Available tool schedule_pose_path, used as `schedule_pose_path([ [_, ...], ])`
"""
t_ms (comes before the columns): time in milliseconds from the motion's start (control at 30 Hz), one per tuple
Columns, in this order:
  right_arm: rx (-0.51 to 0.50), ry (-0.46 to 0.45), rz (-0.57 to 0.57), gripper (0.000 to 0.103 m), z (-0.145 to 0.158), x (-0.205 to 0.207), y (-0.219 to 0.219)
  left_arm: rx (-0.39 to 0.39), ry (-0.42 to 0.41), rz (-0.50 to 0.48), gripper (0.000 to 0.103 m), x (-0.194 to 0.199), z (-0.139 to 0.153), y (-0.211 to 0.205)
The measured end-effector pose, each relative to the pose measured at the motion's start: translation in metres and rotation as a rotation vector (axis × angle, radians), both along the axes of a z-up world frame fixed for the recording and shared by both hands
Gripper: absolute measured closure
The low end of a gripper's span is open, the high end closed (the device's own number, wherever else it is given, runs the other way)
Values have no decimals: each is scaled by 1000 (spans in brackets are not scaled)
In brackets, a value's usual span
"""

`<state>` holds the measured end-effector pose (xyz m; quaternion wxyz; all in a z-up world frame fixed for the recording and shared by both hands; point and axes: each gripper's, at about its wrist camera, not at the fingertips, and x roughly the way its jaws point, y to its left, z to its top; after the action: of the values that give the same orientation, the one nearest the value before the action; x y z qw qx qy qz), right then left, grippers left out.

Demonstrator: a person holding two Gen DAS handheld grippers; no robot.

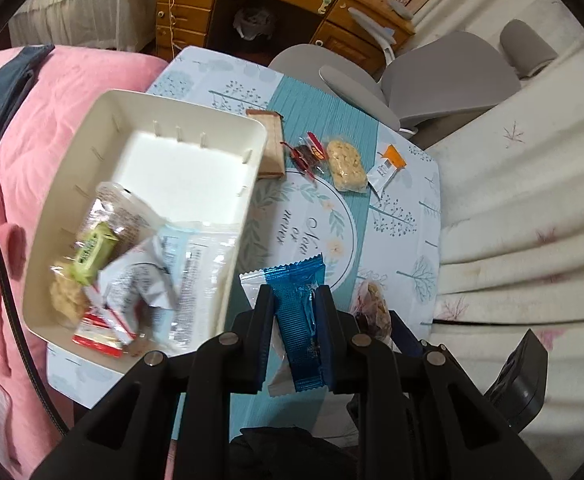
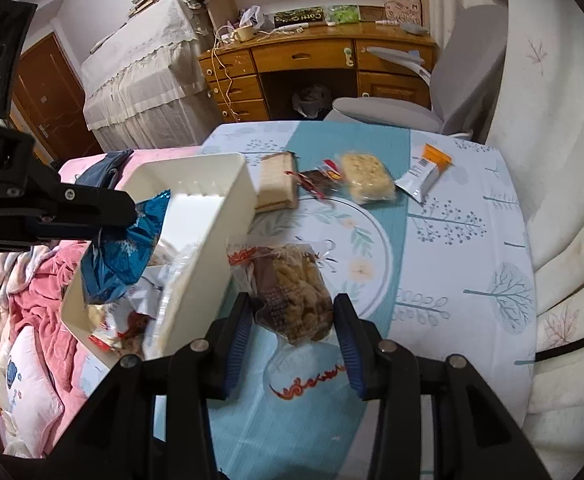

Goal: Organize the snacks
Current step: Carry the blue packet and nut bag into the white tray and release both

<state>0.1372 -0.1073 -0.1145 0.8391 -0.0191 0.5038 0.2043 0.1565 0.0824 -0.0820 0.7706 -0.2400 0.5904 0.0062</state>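
My left gripper (image 1: 293,300) is shut on a blue foil snack packet (image 1: 297,312) and holds it above the table, just right of the cream bin (image 1: 196,128). The same packet (image 2: 122,248) shows in the right wrist view, hanging over the bin (image 2: 228,196). The bin holds several wrapped snacks (image 1: 132,264). My right gripper (image 2: 292,312) is open around a clear bag of brown crunchy snack (image 2: 292,296) that lies on the table next to the bin's right wall.
At the table's far side lie a wafer block (image 2: 276,184), a dark red-wrapped candy (image 2: 319,180), a pale rice cracker bar (image 2: 367,178) and an orange-white sachet (image 2: 425,174). A pink blanket (image 1: 52,120) is left, a grey chair (image 1: 431,76) behind.
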Motion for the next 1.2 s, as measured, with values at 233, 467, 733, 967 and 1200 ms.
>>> schedule_pose_path([
  [233, 29, -4, -41, 61, 11, -21, 34, 2, -19, -24, 84, -21, 3, 47],
  [467, 58, 4, -66, 61, 14, -40, 73, 14, -23, -49, 84, -39, -1, 93],
  [733, 72, 4, -74, 61, 10, -60, 121, 40, -16, -102, 84, -48, -18, 137],
  [967, 71, 28, -87, 61, -1, -70, 149, 62, -5, -158, 84, -53, -38, 156],
  [1200, 66, 64, -104, 61, -13, -76, 165, 70, 26, -198, 83, -55, -52, 162],
])
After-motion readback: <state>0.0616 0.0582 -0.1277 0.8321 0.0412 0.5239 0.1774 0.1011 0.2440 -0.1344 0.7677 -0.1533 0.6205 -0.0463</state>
